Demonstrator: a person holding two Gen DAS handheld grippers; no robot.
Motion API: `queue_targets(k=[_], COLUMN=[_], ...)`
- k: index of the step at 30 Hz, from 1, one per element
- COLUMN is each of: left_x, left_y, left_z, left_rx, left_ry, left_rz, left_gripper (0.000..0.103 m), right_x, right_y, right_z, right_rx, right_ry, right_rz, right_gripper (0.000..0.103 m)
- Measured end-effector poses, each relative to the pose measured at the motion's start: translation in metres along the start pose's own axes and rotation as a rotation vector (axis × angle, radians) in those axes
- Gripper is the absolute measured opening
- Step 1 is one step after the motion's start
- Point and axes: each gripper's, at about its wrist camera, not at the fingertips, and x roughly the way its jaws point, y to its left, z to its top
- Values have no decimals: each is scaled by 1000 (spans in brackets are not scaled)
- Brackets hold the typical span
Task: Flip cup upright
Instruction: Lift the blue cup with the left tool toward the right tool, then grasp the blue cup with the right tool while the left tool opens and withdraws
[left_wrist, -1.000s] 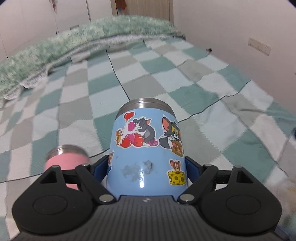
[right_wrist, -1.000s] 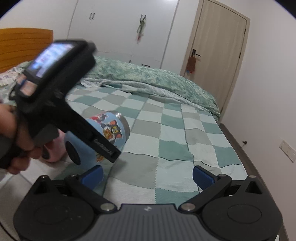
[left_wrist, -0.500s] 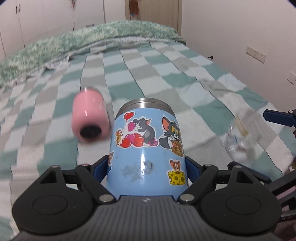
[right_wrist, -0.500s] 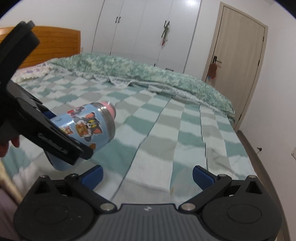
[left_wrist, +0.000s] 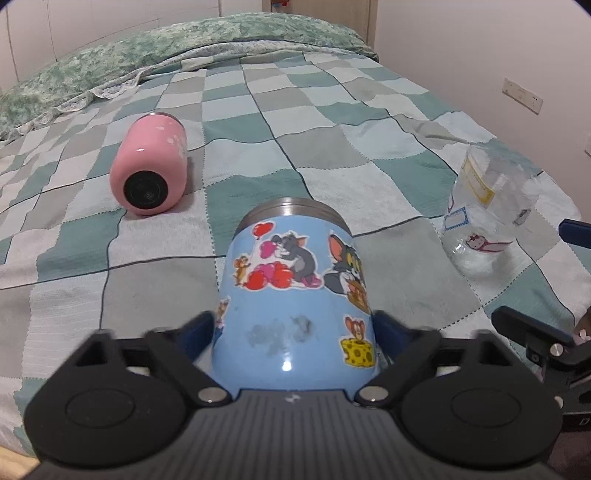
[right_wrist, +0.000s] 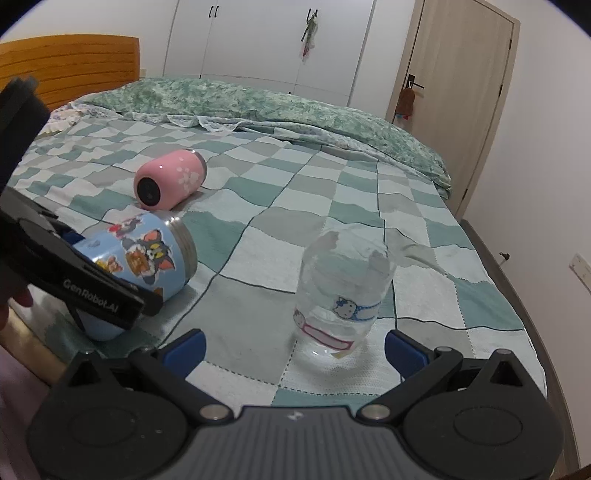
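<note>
A: How was the blue cup (left_wrist: 295, 306) held?

B: It was clamped between the blue pads of the left gripper (left_wrist: 295, 332), gripped low on its body near the base. Its steel rim was pointed away from the camera. In the right wrist view the blue cup (right_wrist: 144, 266) was seen tilted, rim raised toward the middle of the bed, its base low near the bed's near edge. Whether the base was resting on the blanket could not be told.

A: And the right gripper (right_wrist: 293, 345)?

B: Its jaws were spread wide and nothing was held between them. The clear cup (right_wrist: 341, 291) was seen upright on the checkered blanket (right_wrist: 424, 229), just ahead of the open fingers and between them in the picture, with no contact visible.

A: What else was seen on the bed?

B: A pink cup (left_wrist: 149, 164) was seen lying on its side, its dark base turned toward the left camera, well apart from the blue one. The clear cup (left_wrist: 487, 206), covered in stickers, was found to the right of the blue cup. A green quilt (right_wrist: 258, 107) was bunched along the far side, with white wardrobe doors (right_wrist: 266, 40) and a wooden door (right_wrist: 454, 103) behind it.
</note>
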Motion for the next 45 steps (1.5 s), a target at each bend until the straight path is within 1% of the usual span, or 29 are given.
queue_targets(k=[2,5,7,10,13,14,16,19,20,25,27,30,32,37,39,40,41,42,45], left_x=[-17,-42,-59,-79,-86,-86,-84,-79,-79,-71,-68,-62,-57,-44,-39,-36,-33,-30,-31], left_y=[6,22,35,54,71,77,90,107,112,129,132,135,137,138,137,138,139,141,147], left_z=[-5,-13,-21,-32,-42,-44,-50,-59,-62,-66,-64,-62,-60,-54,-52,-50,-49,-48,-49], left_rx=[2,-34,-64,-68,-70,-77,-96,-111,-108,-99,-90,-69,-53,19,56,68,69,63,46], left_ry=[-71,-141,-188,-259,-302,-303,-301,-297,-301,-293,-293,-296,-298,-307,-315,-316,-314,-308,-318], left_rz=[0,21,50,86,137,148,143,120,115,108,98,76,58,20,13,6,0,-4,-19], left_gripper=[103,103,103,103,103,103,103,103,103,103,103,103,103,103,103,103,103,103,103], right_x=[-2,-5,-7,-8,-3,1,10,30,38,80,96,112,120,132,139,144,148,150,135], right_y=[1,7,17,32,51,58,70,81,82,72,71,71,71,72,71,68,67,66,60], right_z=[2,8,16,29,44,50,59,71,77,100,107,110,109,111,109,104,98,94,88], right_rx=[1,-1,-2,1,15,28,56,104,135,303,357,417,454,499,560,626,676,702,697], right_ry=[-8,-21,-36,-58,-57,-47,-16,66,107,293,352,416,455,520,553,568,583,587,482], right_rz=[6,23,46,100,144,167,192,229,247,275,266,252,243,212,221,233,238,241,316], right_gripper=[103,103,103,103,103,103,103,103,103,103,102,98,98,98,96,94,84,84,84])
